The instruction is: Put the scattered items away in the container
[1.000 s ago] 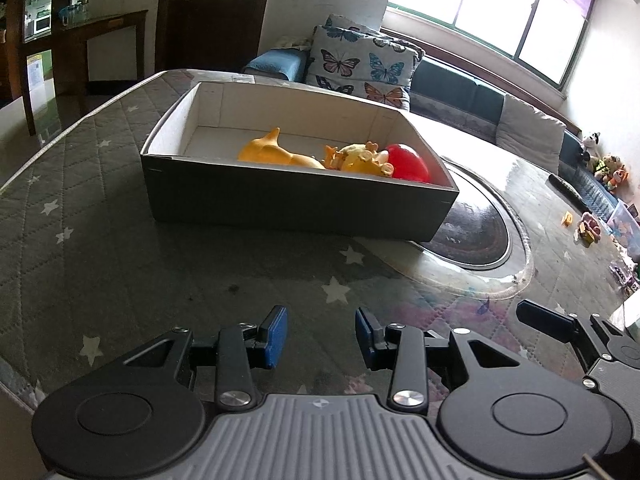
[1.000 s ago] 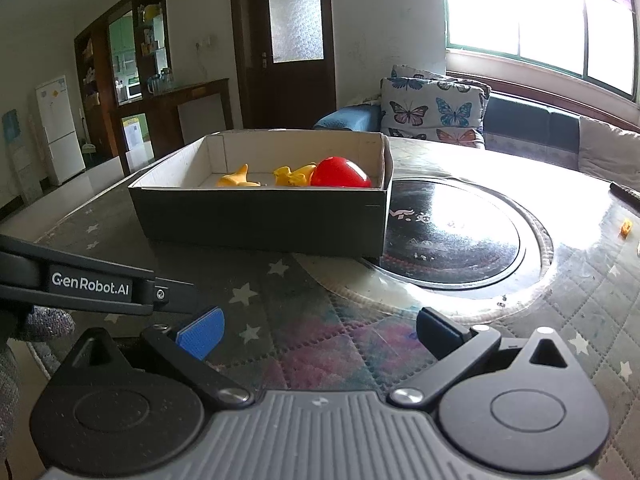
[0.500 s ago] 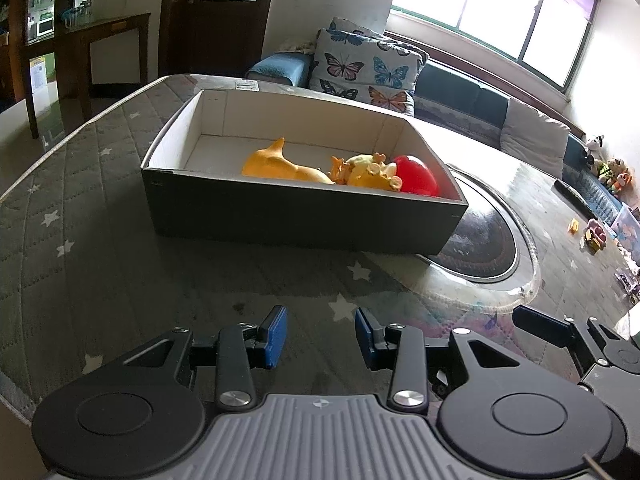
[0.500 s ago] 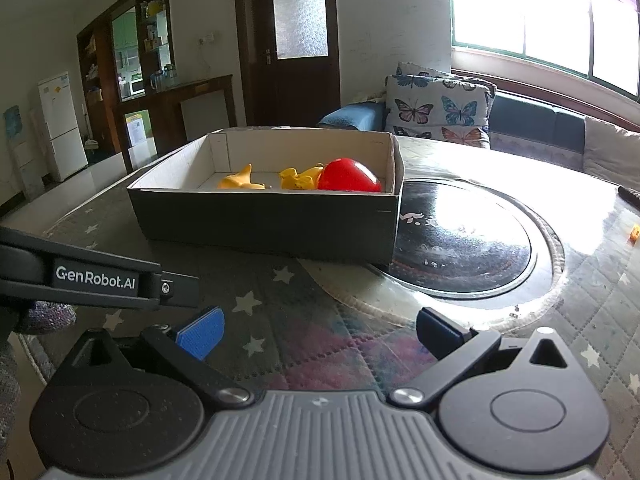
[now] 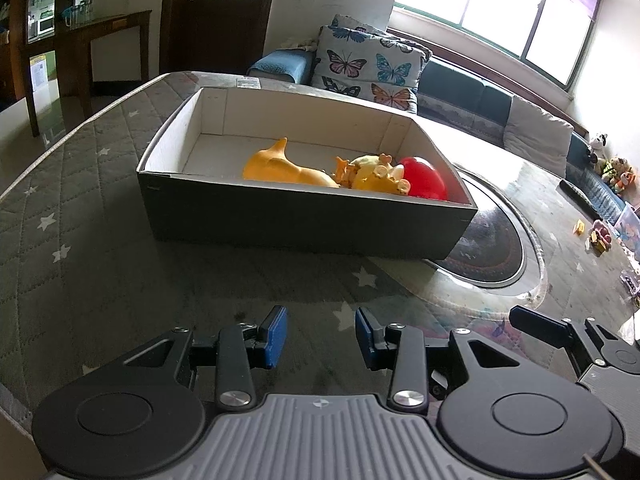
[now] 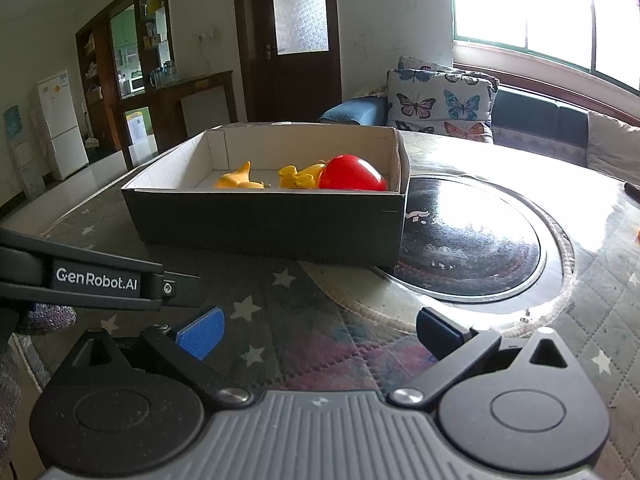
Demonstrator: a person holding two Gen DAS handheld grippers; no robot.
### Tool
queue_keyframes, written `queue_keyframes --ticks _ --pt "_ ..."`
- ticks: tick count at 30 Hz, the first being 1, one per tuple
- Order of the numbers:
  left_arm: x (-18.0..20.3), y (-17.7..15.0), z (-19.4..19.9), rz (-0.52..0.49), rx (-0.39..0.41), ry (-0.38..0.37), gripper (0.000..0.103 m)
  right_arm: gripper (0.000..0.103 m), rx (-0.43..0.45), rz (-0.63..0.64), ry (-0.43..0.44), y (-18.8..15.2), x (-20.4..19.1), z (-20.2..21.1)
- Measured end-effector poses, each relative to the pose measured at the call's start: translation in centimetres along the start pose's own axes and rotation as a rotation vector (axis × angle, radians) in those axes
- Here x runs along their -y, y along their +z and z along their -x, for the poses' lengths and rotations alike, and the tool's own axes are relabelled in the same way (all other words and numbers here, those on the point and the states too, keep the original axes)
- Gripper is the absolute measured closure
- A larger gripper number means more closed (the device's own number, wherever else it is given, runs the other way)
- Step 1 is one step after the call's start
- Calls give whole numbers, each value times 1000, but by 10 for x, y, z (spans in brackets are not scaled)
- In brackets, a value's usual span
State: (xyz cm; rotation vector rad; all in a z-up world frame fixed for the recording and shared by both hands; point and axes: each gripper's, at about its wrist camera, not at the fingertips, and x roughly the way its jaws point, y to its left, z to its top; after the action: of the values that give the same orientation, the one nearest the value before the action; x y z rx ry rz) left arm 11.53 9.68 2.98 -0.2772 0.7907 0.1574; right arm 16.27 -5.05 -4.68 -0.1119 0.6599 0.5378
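Both empty: left claw [image 5: 321, 336] narrow, right claw [image 6: 320, 330] wide, above bare table [image 5: 120, 280] short of the cardboard box's [image 5: 304, 220] near wall.

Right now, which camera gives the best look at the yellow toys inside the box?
The left wrist view: it looks down into the box, so the orange-yellow toy and the spiky yellow toy show nearly whole. The right wrist view sits lower; the front wall hides their lower parts.
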Motion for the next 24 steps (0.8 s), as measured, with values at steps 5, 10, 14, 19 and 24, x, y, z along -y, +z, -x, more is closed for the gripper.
queue_keyframes --ticks 5,10,14,19,24 --pt "0 3 -3 -4 0 5 63 0 -4 0 2 3 0 -4" --pt "-1 7 -6 -10 0 12 63 0 -9 3 1 6 0 -9" --pt "-2 11 -8 -13 1 16 63 0 -12 3 -1 9 0 -13" --pt "-2 14 -11 -21 1 22 63 0 -16 5 -2 12 0 -19" --pt "-1 17 -14 -26 -3 25 63 0 -19 1 -1 15 1 -23"
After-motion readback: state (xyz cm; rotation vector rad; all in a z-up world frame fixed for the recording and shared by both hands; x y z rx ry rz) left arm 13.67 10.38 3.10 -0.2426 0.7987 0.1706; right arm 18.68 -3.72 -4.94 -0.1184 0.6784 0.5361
